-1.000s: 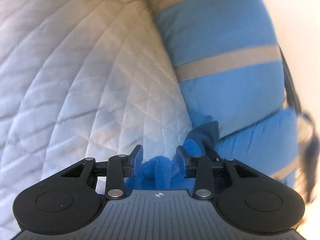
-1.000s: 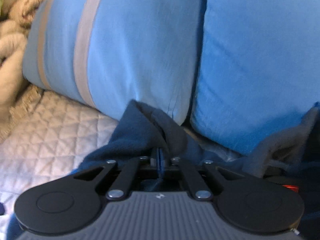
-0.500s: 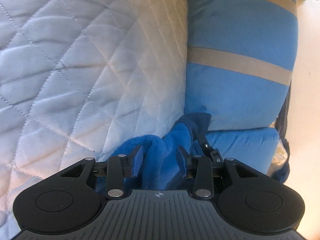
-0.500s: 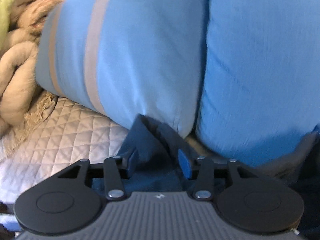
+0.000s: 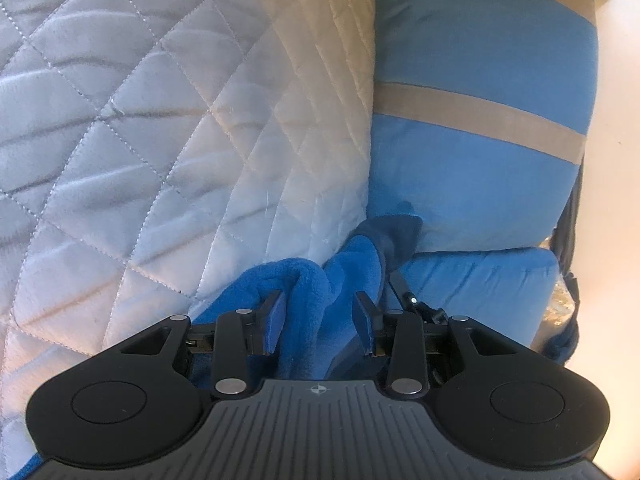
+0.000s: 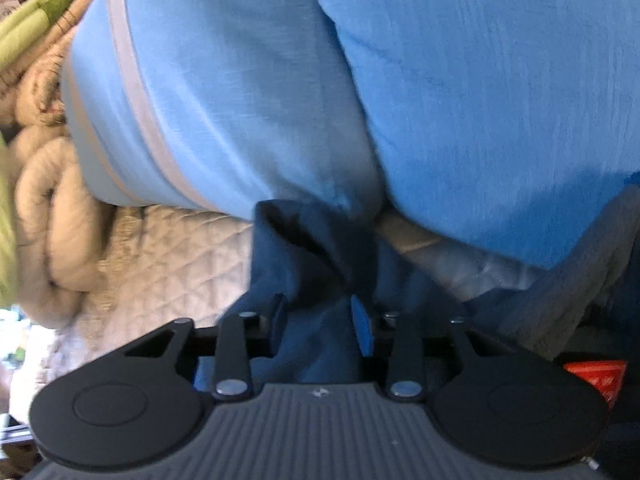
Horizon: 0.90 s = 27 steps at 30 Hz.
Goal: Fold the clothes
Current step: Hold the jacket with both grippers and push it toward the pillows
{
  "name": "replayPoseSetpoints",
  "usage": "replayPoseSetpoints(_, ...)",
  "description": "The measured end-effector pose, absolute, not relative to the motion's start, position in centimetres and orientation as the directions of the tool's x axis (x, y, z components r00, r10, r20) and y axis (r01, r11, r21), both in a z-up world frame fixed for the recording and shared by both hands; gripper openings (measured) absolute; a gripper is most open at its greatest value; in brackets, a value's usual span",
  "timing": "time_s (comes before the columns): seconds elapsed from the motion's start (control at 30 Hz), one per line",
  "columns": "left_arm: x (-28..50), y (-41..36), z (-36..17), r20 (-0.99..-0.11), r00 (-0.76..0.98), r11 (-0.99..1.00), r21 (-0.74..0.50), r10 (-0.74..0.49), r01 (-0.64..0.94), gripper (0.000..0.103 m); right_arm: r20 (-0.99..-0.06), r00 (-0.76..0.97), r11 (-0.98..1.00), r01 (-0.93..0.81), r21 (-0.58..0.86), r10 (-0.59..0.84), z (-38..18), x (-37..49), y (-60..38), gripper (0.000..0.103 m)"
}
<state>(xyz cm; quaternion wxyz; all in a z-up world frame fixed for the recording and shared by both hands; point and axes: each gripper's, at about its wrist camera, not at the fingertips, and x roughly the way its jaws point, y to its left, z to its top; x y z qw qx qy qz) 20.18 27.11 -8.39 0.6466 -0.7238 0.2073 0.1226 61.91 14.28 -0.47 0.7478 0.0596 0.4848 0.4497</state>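
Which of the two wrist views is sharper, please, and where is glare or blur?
Left wrist view: sharp stitching on the pale quilted bedspread, with the right edge washed out by glare; right wrist view: motion-smeared, softening the light blue grey-striped pillow and the beige blanket.

Left wrist view: quilted bed cover (image 5: 140, 128) fills left half; striped pillow (image 5: 480, 140) right of it, second pillow (image 5: 480, 280) below that one. Fleece garment (image 5: 312, 292) bunched between left gripper (image 5: 320, 316) jaws, at seam where cover meets pillows.

Right wrist view: two pillows side by side behind garment; rolled blanket (image 6: 48, 232) far left on cover. Garment fold between closing right gripper (image 6: 320, 320) jaws.
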Motion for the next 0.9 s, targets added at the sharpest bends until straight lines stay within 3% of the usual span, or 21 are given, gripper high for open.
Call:
replayPoseSetpoints(0.07, 20.0, 27.1, -8.5, -0.450, 0.882, -0.082, -0.882, -0.143, -0.463, 0.035, -0.653, 0.106, 0.571, -0.604, 0.557, 0.750, -0.2, 61.9, 13.9, 0.005)
replayPoseSetpoints(0.43, 19.7, 27.2, -8.9, -0.436, 0.891, -0.102, -0.888, -0.127, -0.449, 0.035, -0.620, 0.324, 0.656, -0.618, 0.433, 0.714, 2.1, 61.1, 12.9, 0.003)
replayPoseSetpoints(0.73, 21.5, 27.3, -9.7, -0.340, 0.928, -0.106, -0.928, -0.152, -0.358, 0.034, -0.620, 0.358, 0.679, -0.605, 0.415, 0.698, 1.8, 61.2, 13.1, 0.003)
replayPoseSetpoints(0.77, 21.7, 27.3, -9.9, -0.340, 0.927, -0.107, -0.927, -0.159, -0.359, 0.030, -0.621, 0.361, 0.682, -0.603, 0.414, 0.696, 1.8, 61.2, 13.0, 0.003)
replayPoseSetpoints(0.83, 21.7, 27.1, -10.3, -0.361, 0.918, -0.117, -0.917, -0.164, -0.382, 0.010, -0.620, 0.376, 0.692, -0.597, 0.407, 0.688, 1.9, 61.2, 12.9, 0.002)
replayPoseSetpoints(0.9, 21.0, 26.9, -10.1, -0.397, 0.910, -0.122, -0.904, -0.124, -0.411, 0.007, -0.621, 0.393, 0.703, -0.595, 0.390, 0.678, 1.9, 61.1, 13.2, 0.002)
